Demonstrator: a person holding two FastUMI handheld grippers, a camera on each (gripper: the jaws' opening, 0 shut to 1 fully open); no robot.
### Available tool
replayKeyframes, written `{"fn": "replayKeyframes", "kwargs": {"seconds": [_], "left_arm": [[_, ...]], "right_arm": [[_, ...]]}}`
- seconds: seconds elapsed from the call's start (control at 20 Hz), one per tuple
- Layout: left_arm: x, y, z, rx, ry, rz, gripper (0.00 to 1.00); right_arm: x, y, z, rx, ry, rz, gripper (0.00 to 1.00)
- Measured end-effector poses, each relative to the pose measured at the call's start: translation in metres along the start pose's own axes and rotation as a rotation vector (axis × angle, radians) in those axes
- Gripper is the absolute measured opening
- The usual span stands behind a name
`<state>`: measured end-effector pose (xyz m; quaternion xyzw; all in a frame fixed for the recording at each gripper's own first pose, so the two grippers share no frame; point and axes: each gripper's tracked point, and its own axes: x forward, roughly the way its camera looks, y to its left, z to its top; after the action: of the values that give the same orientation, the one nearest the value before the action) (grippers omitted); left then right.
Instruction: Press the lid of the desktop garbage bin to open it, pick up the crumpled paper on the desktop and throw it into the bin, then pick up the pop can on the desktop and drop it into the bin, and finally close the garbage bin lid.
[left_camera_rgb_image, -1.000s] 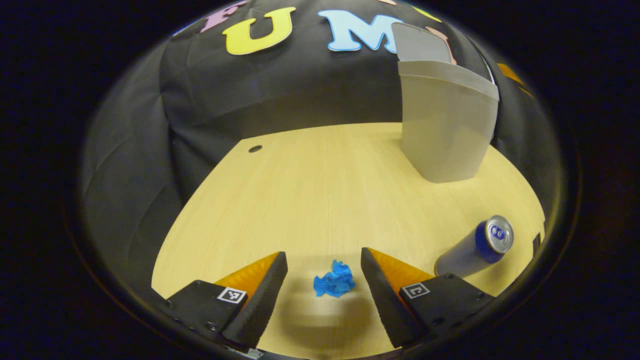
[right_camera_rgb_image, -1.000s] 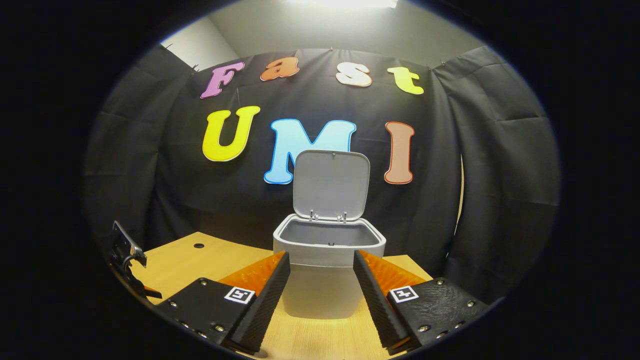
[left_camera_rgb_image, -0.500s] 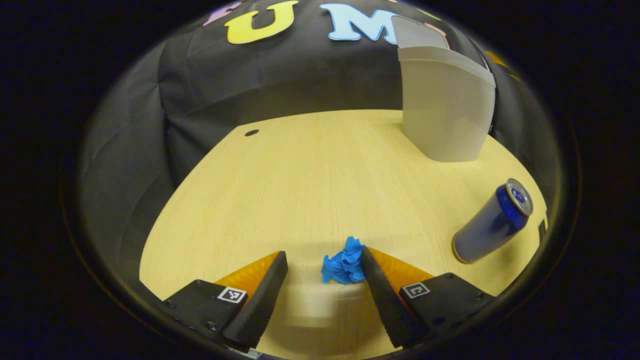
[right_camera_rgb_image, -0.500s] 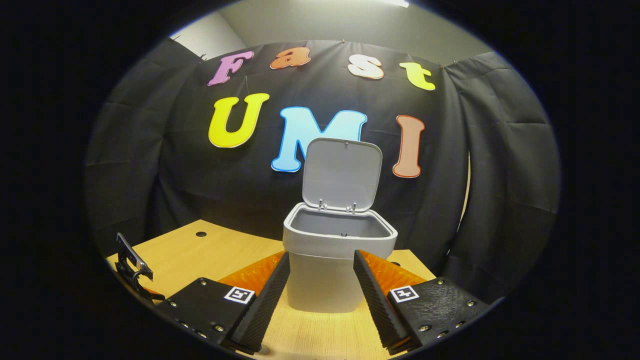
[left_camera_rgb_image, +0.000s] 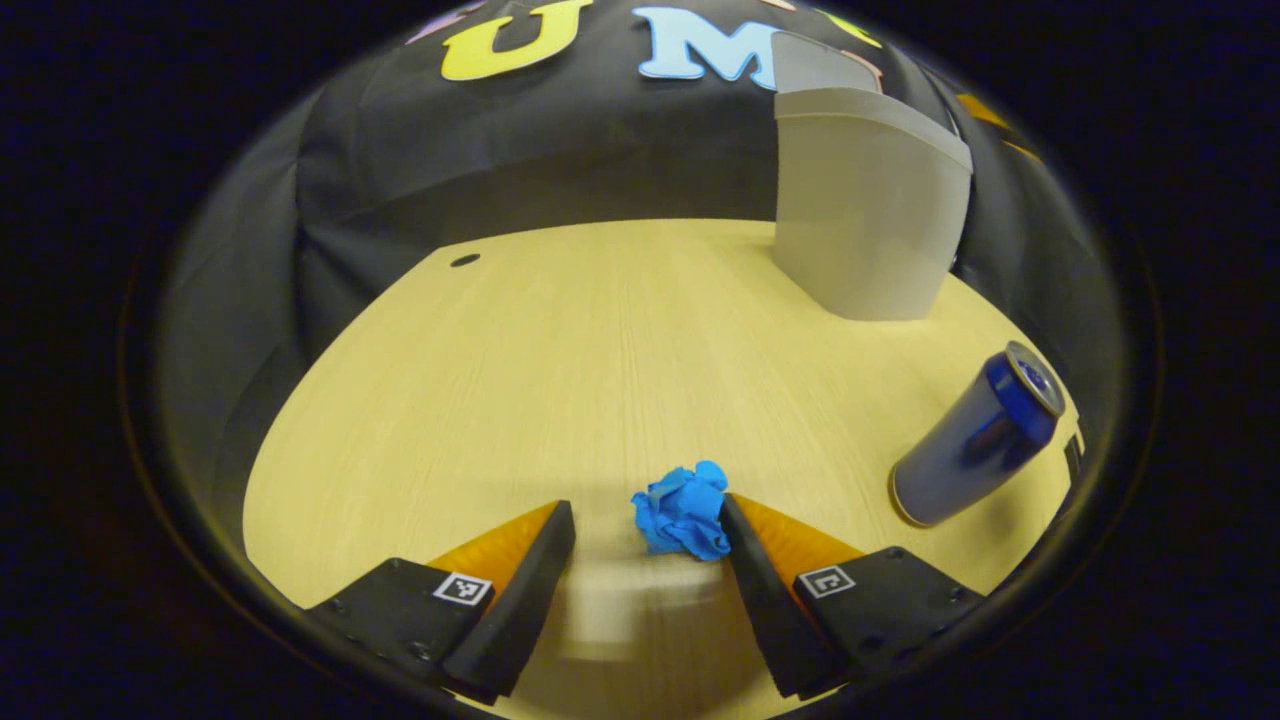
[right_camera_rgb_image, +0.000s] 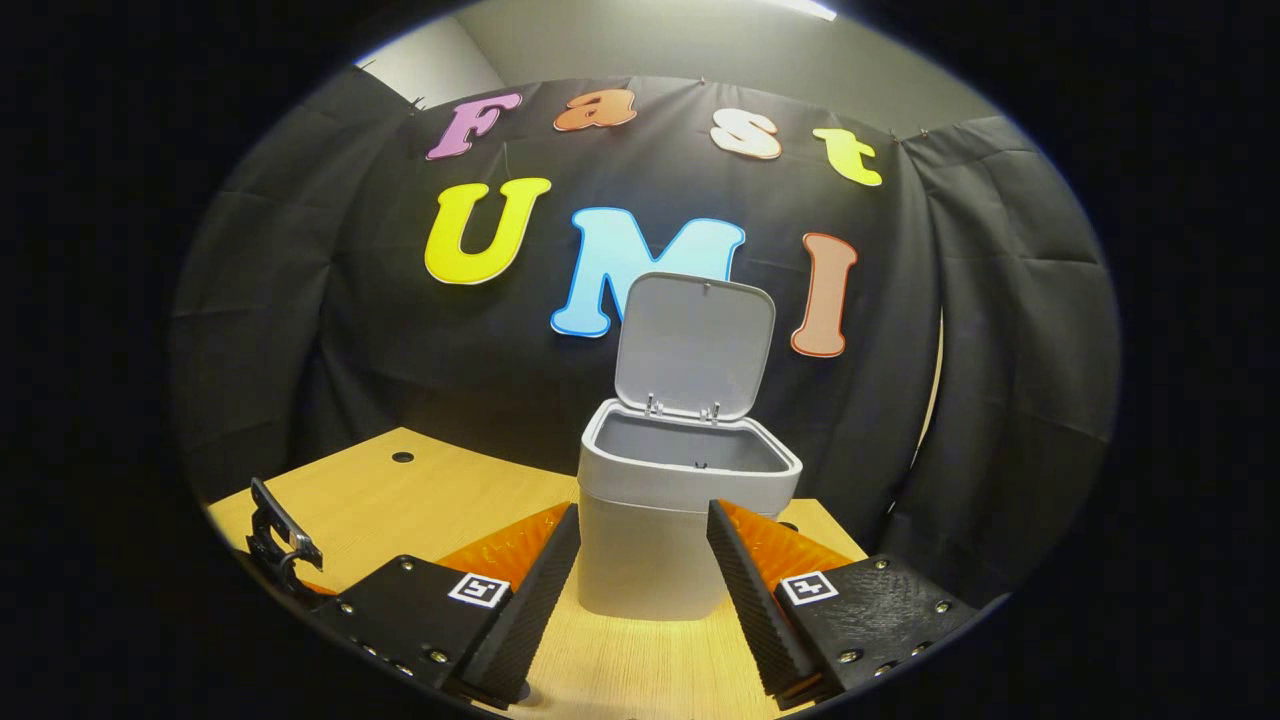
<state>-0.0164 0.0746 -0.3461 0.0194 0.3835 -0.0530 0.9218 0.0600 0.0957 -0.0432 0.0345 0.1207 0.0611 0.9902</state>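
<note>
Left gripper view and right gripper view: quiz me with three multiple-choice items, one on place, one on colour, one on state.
1. Where is the crumpled blue paper ball?
A. inside the bin
B. on the light wooden desktop between the left gripper's fingers
C. on the can

2. What colour is the upright metal pop can?
A. red
B. green
C. blue

3. How is the grey plastic garbage bin's lid?
A. raised
B. shut
C. lying on the desktop

Answers: B, the ball lies by one finger; C, blue sides; A, it stands above the rim.
</note>
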Motion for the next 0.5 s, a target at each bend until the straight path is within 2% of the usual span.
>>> {"fn": "replayKeyframes", "kwargs": {"seconds": [0.05,0.1,0.25,0.4,0.5], "left_arm": [[0.0015,-0.0044,-0.0002,0.005,-0.005,-0.002,0.96],[0.0023,-0.0057,0.0010,0.012,-0.008,0.001,0.84],[0.0050,-0.0070,0.0031,0.023,-0.011,-0.010,0.81],[0.0073,-0.0058,0.0056,0.037,-0.016,0.004,0.49],[0.0078,-0.0068,0.0041,0.038,-0.018,0.000,0.49]], "right_arm": [[-0.0001,0.0003,-0.0007,0.003,0.004,0.000,0.83],[-0.0005,0.0016,-0.0012,0.006,0.005,0.002,0.83],[-0.0020,0.0042,-0.0027,0.010,0.007,0.005,0.83],[-0.0016,0.0028,-0.0048,0.012,0.009,0.002,0.83],[-0.0008,0.0011,-0.0066,0.019,0.013,0.000,0.83]]}}
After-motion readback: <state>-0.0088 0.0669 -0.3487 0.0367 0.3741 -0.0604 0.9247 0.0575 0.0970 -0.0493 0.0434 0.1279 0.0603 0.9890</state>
